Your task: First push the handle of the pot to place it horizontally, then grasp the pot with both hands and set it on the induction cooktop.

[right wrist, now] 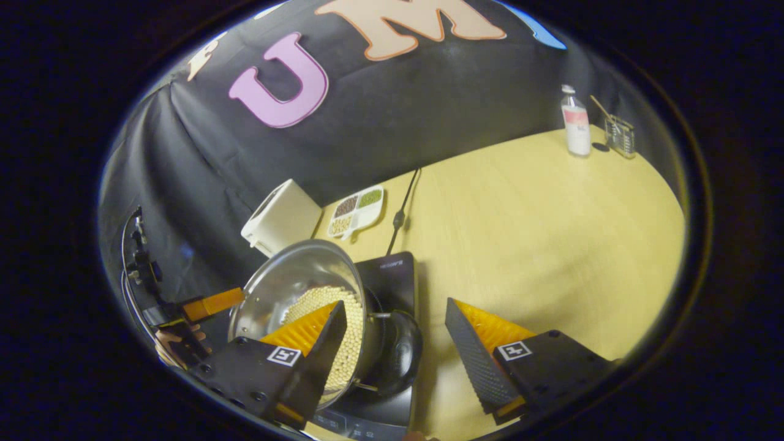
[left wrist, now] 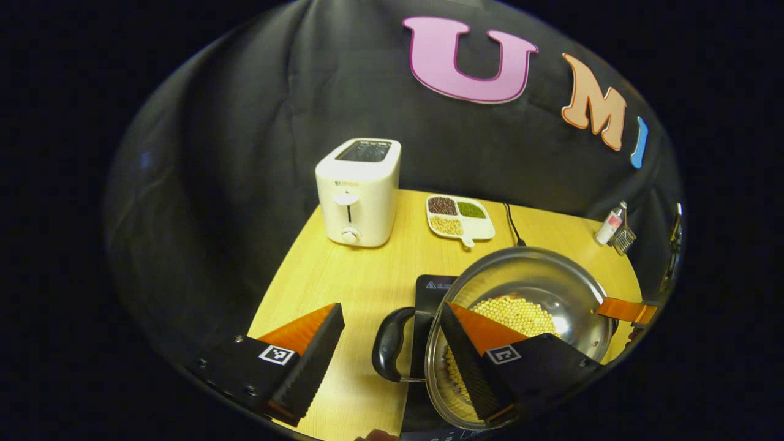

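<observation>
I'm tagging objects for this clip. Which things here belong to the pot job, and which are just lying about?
Job:
pot with its side handle
induction cooktop
left tongs
right tongs

Lying about:
toaster
divided dish of beans
bottle
small glass holder

A mock kitchen set up inside a recording booth: a pale wooden tabletop (right wrist: 520,208) backed by black cloth. On it stands a white two-slot toaster (left wrist: 358,191); right of the toaster lie a white divided dish of beans (left wrist: 459,218) and a black induction cooktop (right wrist: 392,275). Far right of it, perhaps a small white condiment bottle (right wrist: 576,121).
</observation>
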`<state>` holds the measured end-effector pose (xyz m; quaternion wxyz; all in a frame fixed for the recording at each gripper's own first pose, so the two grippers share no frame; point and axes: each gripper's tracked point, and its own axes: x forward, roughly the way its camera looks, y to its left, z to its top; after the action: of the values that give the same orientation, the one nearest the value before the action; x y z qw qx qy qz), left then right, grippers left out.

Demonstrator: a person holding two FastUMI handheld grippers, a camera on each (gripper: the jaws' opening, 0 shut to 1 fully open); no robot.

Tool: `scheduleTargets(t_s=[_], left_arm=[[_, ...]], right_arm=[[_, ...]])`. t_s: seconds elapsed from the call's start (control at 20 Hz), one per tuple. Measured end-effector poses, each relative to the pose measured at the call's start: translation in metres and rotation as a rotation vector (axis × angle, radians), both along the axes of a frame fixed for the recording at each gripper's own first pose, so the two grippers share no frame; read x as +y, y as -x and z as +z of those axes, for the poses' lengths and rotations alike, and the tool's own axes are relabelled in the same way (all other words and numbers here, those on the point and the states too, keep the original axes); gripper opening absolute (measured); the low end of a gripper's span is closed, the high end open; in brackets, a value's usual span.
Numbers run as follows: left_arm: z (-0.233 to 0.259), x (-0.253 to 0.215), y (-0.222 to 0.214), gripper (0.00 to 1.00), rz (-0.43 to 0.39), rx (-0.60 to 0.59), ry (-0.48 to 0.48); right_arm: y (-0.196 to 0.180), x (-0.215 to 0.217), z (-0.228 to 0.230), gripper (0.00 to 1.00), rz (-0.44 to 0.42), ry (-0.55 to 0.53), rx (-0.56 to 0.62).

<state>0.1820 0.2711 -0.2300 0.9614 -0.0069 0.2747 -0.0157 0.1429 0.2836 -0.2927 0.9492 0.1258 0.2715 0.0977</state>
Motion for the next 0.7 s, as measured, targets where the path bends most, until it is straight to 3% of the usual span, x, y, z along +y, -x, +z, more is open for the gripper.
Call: scheduleTargets(t_s=[0.1,0.15,0.25,0.45,0.5,0.7], left_arm=[[0.02,0.002,0.003,0.98,0.033,-0.061,-0.013],[0.031,0.0,0.007,0.97,0.044,-0.086,-0.022],[0.053,-0.006,0.017,1.0,0.062,-0.142,-0.037],[0.102,-0.036,0.042,0.96,0.101,-0.261,-0.05],[0.111,-0.047,0.051,0.96,0.111,-0.28,-0.053],[0.164,-0.091,0.098,0.96,0.162,-0.389,-0.074]], right_arm=[[-0.004,-0.009,0.02,0.92,-0.019,-0.006,-0.074],[-0.006,-0.014,0.03,0.99,-0.032,-0.009,-0.111],[-0.005,-0.027,0.053,0.99,-0.055,-0.003,-0.18],[0.01,-0.061,0.117,0.99,-0.073,0.029,-0.323],[0.017,-0.071,0.132,0.9,-0.071,0.043,-0.356],[0.044,-0.108,0.187,0.9,-0.028,0.107,-0.467]])
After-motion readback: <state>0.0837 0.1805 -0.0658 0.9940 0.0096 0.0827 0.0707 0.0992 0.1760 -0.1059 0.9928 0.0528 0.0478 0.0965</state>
